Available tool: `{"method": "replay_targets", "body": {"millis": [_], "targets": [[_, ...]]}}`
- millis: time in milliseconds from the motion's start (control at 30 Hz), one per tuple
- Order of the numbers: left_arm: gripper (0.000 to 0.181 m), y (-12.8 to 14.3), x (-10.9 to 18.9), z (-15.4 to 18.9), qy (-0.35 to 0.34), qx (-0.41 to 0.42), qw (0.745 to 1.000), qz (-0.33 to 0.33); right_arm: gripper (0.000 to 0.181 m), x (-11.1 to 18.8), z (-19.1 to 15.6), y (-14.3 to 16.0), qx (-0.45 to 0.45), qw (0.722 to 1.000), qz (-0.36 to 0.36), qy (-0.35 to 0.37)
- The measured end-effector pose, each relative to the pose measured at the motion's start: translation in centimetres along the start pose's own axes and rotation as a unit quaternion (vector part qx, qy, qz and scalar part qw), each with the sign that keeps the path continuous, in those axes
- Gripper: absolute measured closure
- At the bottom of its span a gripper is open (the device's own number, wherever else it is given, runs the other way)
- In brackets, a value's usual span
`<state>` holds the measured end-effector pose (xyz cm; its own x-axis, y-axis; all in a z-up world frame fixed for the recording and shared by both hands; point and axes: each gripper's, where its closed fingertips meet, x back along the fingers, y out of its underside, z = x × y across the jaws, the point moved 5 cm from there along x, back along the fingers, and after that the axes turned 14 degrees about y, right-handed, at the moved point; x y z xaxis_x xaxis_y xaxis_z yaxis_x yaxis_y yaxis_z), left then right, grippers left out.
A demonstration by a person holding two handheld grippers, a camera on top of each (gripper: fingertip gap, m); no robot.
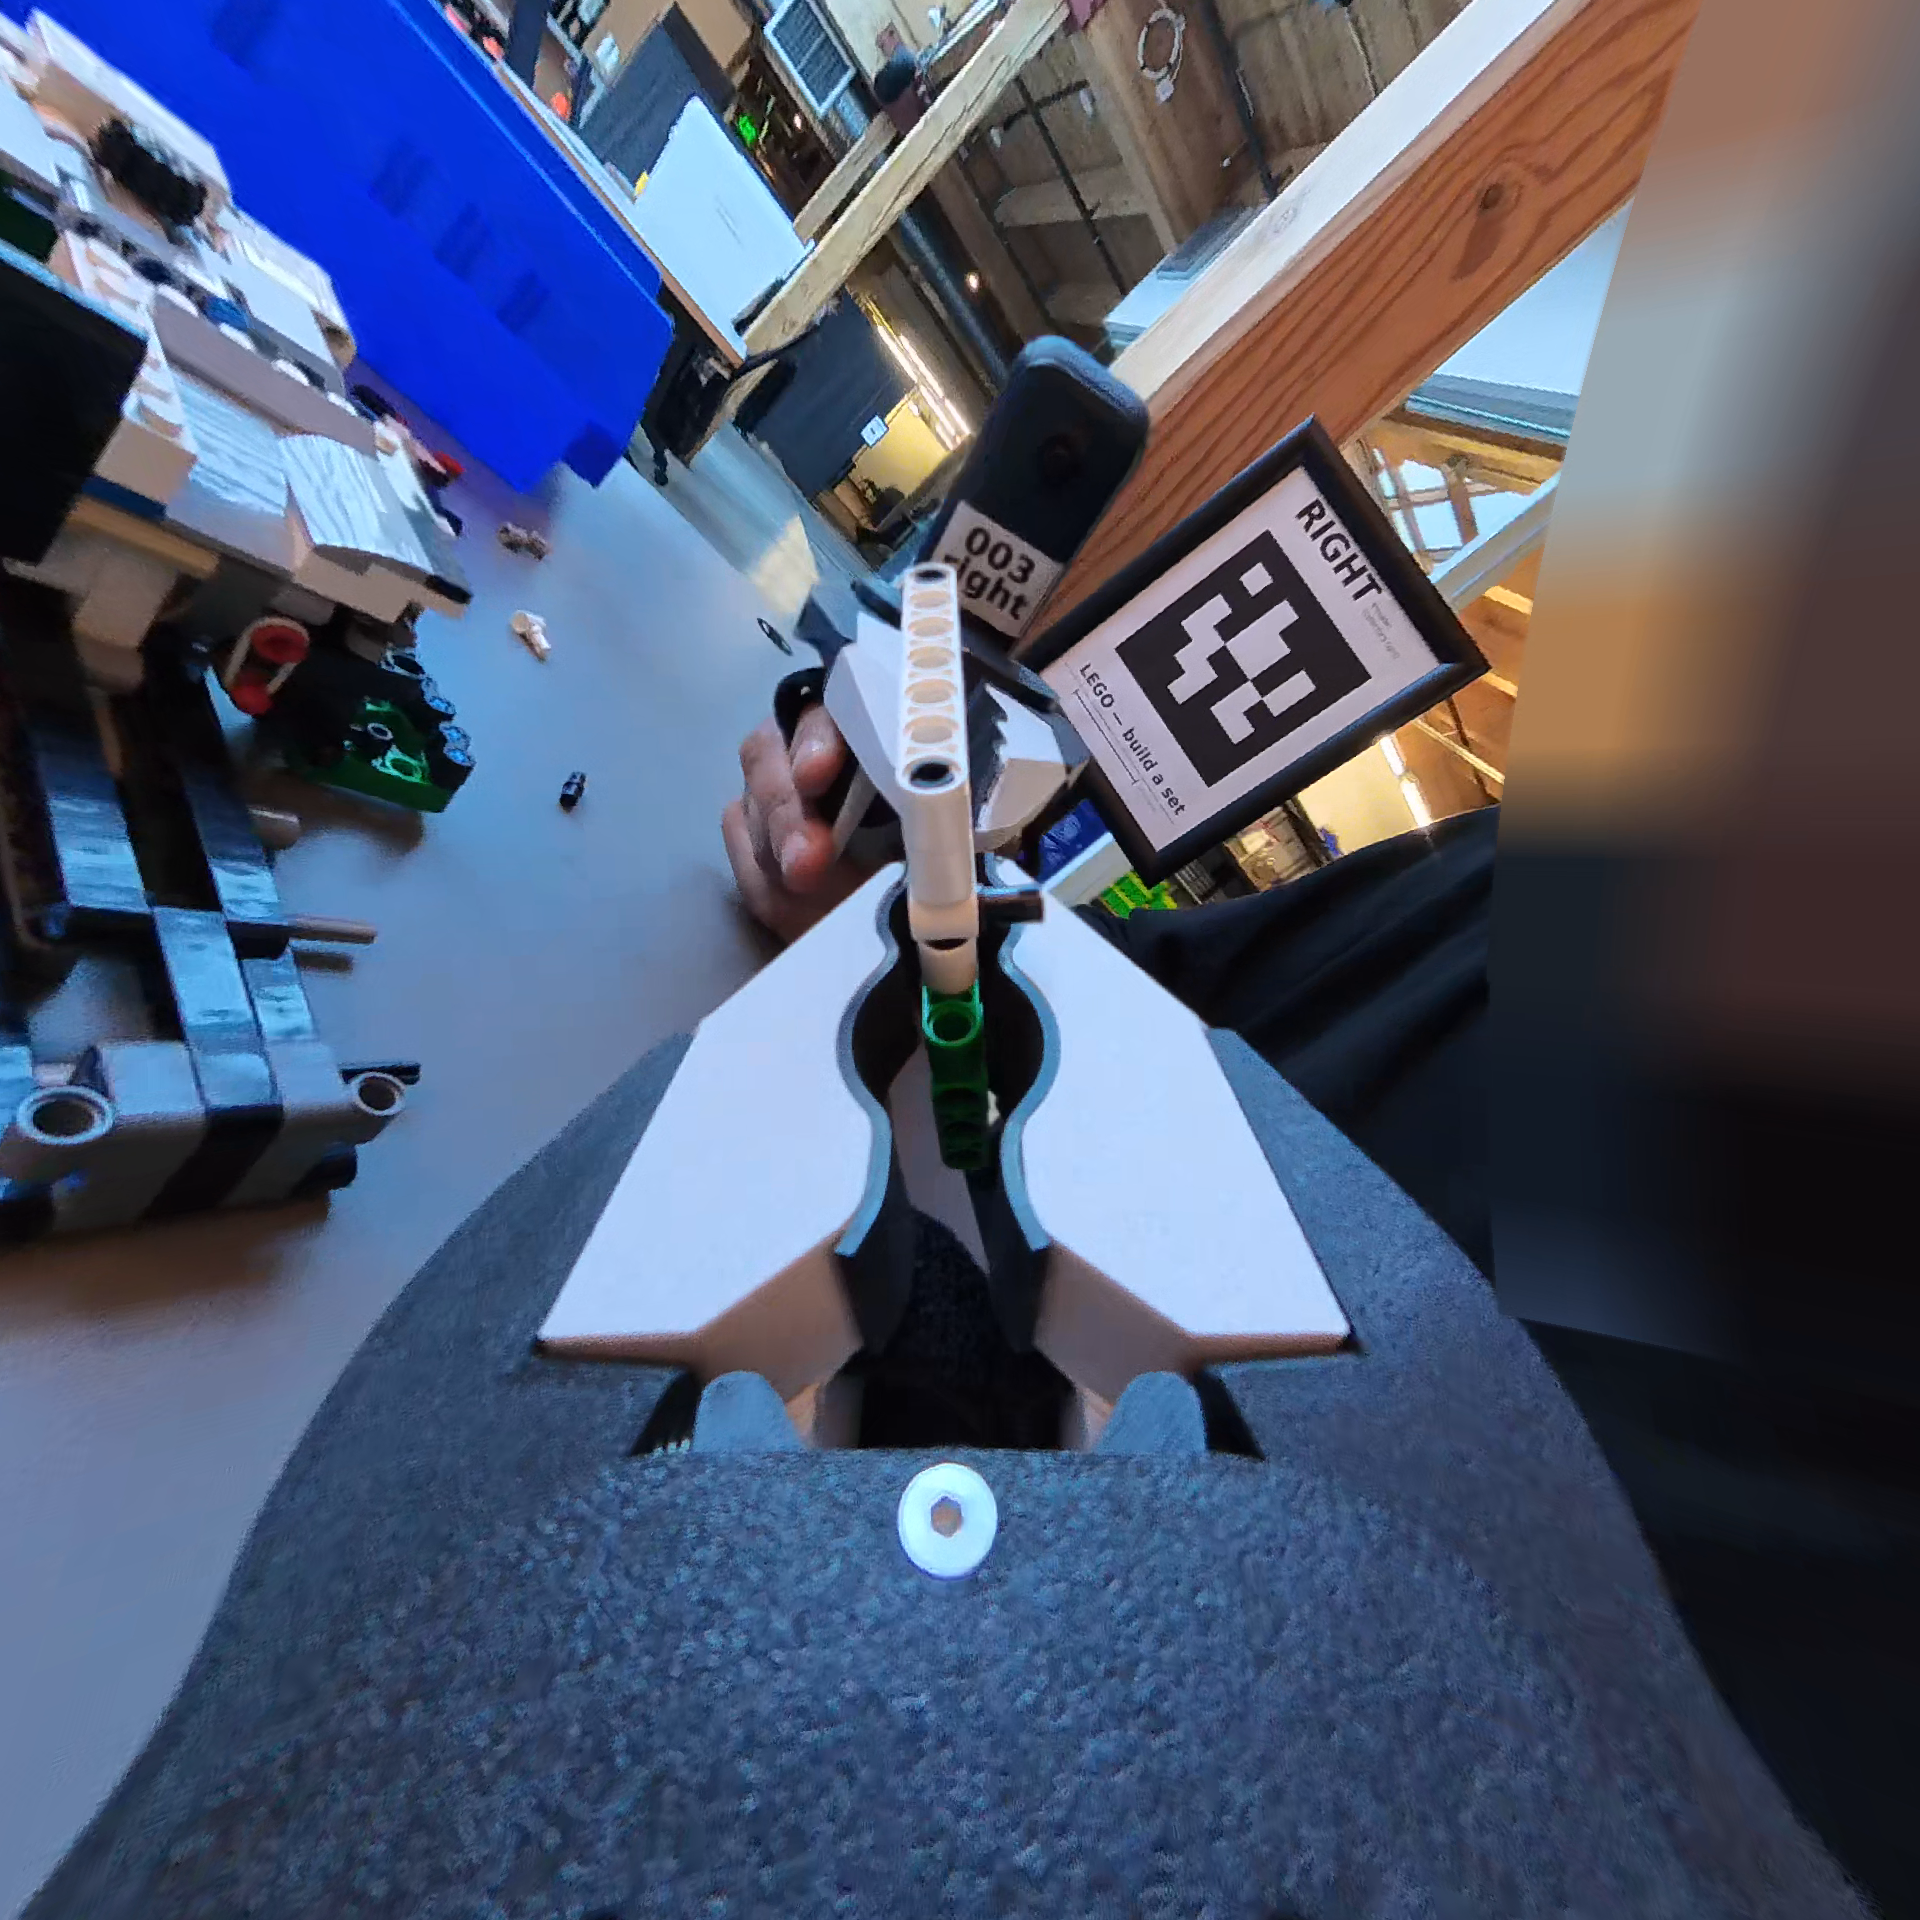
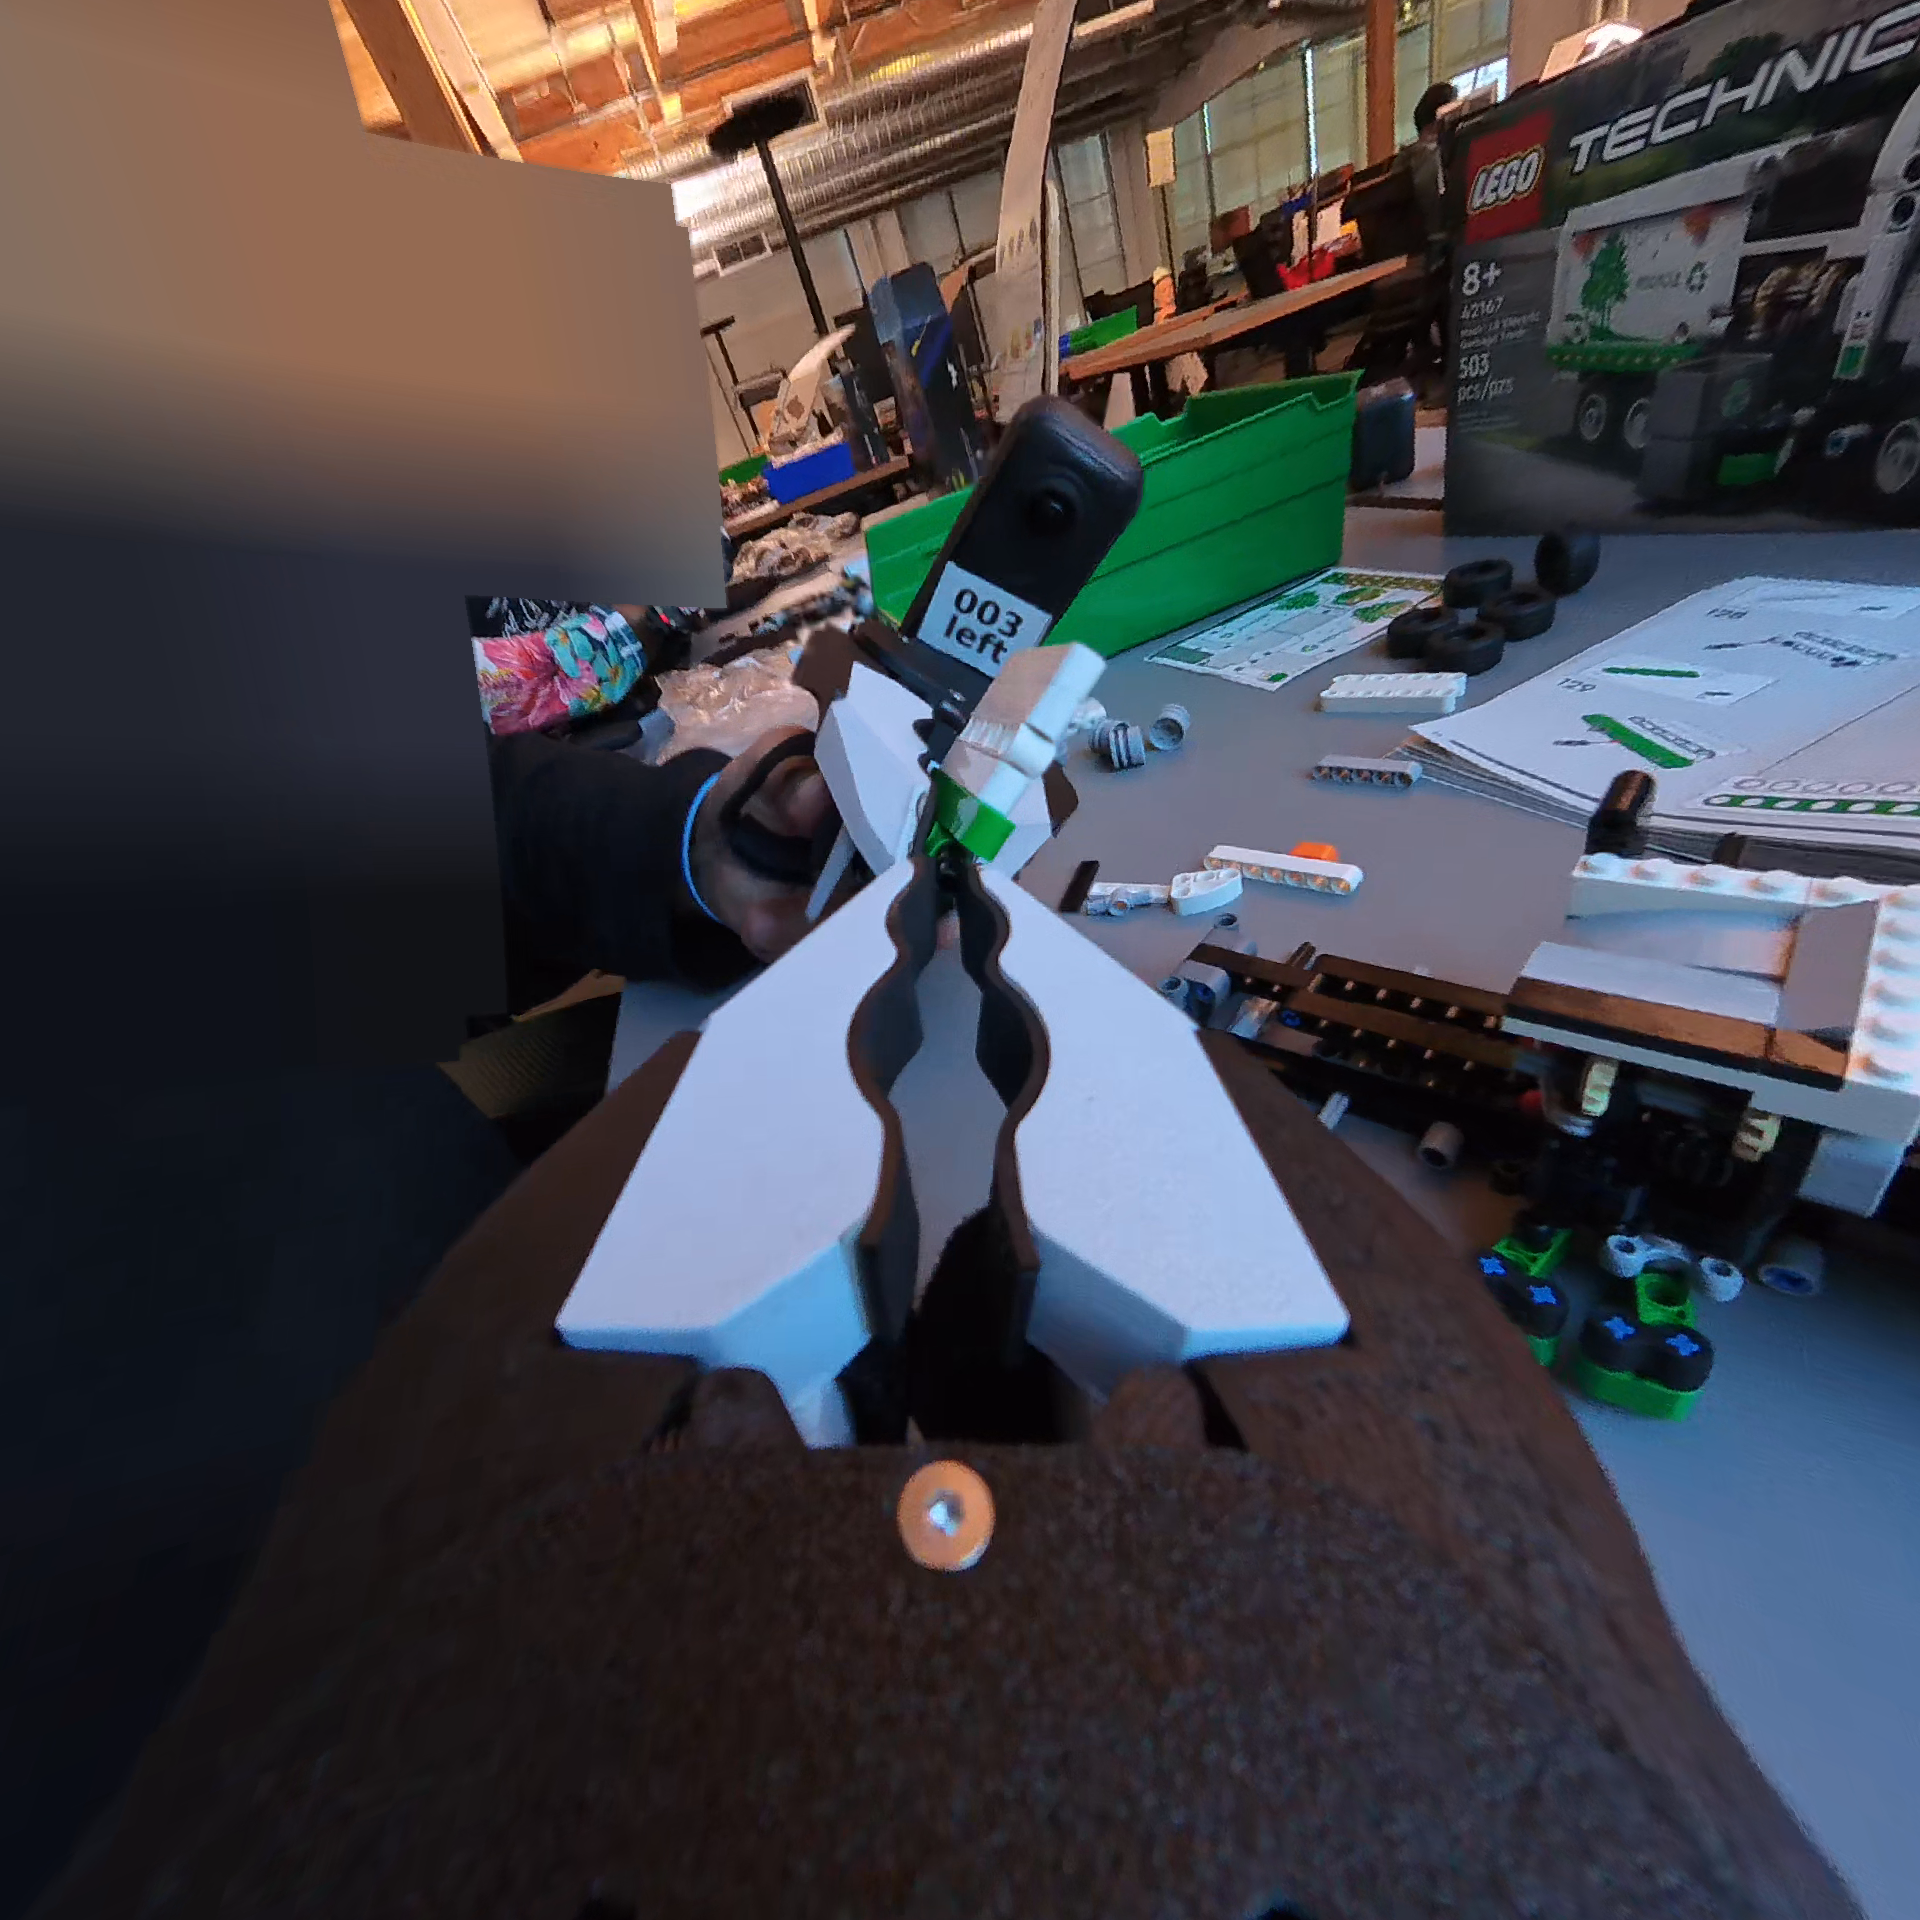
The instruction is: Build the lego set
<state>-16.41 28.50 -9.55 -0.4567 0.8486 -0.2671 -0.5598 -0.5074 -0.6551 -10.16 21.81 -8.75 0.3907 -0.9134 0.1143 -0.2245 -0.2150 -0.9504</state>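
Note:
My left gripper (image 1: pixel 951 920) is shut on a green beam (image 1: pixel 956 1070) joined end to end with a white beam (image 1: pixel 930 707) that sticks up past the fingertips. The same pair shows in the right wrist view as a white beam (image 2: pixel 1023 717) over a green beam (image 2: pixel 977 821), held above the grey table. My right gripper (image 2: pixel 945 878) is shut on a small dark pin (image 2: pixel 948 864) right at the green end of that assembly. The pin also shows in the left wrist view (image 1: pixel 1013 902), beside the white beam. The right gripper's fingers (image 1: pixel 1023 753) sit behind the white beam.
The part-built truck model (image 2: pixel 1662 1018) stands at the right, also in the left wrist view (image 1: pixel 156 935). Loose white beams (image 2: pixel 1283 868), green and black pieces (image 2: pixel 1621 1340), tyres (image 2: pixel 1475 613), an instruction booklet (image 2: pixel 1714 707), a green bin (image 2: pixel 1143 520), the set's box (image 2: pixel 1683 312) and a blue bin (image 1: pixel 416 208) surround it. My two grippers' fingertips are within a few centimetres of each other.

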Motion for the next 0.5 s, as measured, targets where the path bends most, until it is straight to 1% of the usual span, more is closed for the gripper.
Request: {"method": "replay_targets", "body": {"millis": [67, 167, 300, 500], "targets": [[0.175, 0.0, 0.1, -0.1, -0.015, -0.014, 1.0, -0.006, 0.178, -0.1, 0.1, 0.1, -0.017, 1.0, -0.002, -0.003], [0.175, 0.6, 0.1, -0.2, -0.041, -0.043, 0.997, -0.048, 0.178, -0.2, 0.3, 0.7, -0.059, 0.997, -0.036, -0.042], [0.175, 0.9, 0.1, -0.4, -0.054, -0.052, 0.994, -0.073, 0.178, -0.3, 0.4, 1.2, -0.078, 0.993, -0.064, -0.058], [0.175, 1.2, 0.1, -0.5, -0.07, -0.069, 0.99, -0.097, 0.178, -0.3, 0.4, 1.5, -0.092, 0.99, -0.086, -0.068]]}}
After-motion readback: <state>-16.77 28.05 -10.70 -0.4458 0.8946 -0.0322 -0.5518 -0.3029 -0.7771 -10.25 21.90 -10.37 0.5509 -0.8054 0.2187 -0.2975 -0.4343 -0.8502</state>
